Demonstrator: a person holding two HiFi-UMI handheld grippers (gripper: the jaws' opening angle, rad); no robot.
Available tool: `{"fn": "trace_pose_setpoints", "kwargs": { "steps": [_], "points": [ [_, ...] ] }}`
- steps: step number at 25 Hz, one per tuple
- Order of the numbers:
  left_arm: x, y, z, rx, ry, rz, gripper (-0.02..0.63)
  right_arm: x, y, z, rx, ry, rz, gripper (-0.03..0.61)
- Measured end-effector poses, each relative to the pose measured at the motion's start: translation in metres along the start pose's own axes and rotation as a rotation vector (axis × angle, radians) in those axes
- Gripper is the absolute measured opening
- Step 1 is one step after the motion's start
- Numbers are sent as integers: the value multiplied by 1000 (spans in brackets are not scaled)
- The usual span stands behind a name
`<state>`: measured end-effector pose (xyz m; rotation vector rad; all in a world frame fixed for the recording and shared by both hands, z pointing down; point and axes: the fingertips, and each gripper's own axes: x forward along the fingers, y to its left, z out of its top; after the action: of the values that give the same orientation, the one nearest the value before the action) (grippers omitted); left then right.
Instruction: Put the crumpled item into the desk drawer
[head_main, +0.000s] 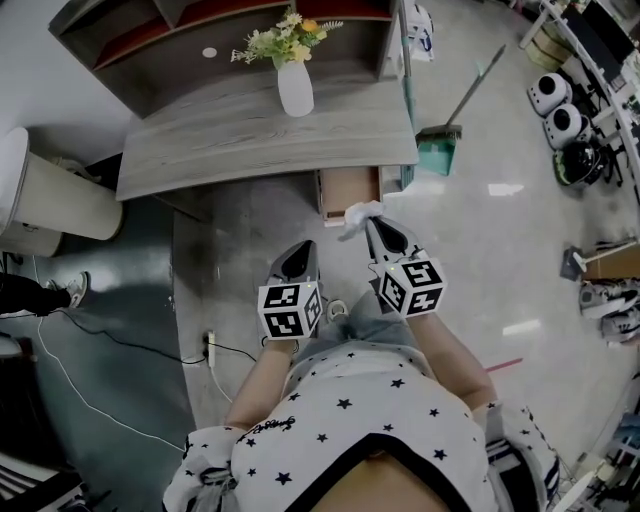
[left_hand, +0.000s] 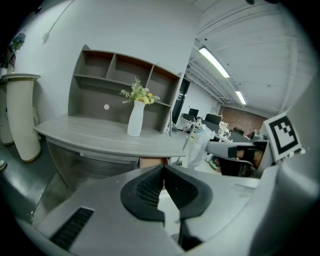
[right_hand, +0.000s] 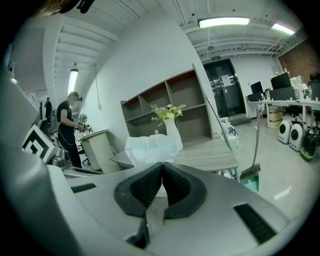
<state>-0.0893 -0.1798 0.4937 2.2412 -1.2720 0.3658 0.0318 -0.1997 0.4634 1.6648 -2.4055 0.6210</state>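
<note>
My right gripper (head_main: 372, 222) is shut on a crumpled white item (head_main: 360, 215), which sticks out past its tips in the right gripper view as a pale wad (right_hand: 150, 148). It hangs just in front of the open wooden drawer (head_main: 350, 194) under the grey desk (head_main: 250, 140). My left gripper (head_main: 303, 250) is shut with nothing in it, lower and to the left of the drawer. In the left gripper view the shut left gripper (left_hand: 163, 170) points at the desk edge, and the white item (left_hand: 199, 145) shows to the right.
A white vase (head_main: 295, 87) with flowers stands on the desk, below a shelf unit (head_main: 150, 40). A green dustpan with a broom (head_main: 440, 148) leans right of the desk. A round white bin (head_main: 50, 195) stands at the left. Cables and a power strip (head_main: 211, 350) lie on the floor.
</note>
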Motion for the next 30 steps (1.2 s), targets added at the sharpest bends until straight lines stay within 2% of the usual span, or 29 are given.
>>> {"fn": "trace_pose_setpoints", "kwargs": {
  "steps": [8, 17, 30],
  "points": [
    [20, 12, -11, -32, 43, 15, 14, 39, -31, -29, 23, 73, -23, -5],
    [70, 29, -10, -59, 81, 54, 14, 98, -79, -51, 22, 149, -35, -5],
    [140, 52, -22, -106, 143, 97, 14, 170, -131, -121, -4, 345, -44, -5]
  ]
}}
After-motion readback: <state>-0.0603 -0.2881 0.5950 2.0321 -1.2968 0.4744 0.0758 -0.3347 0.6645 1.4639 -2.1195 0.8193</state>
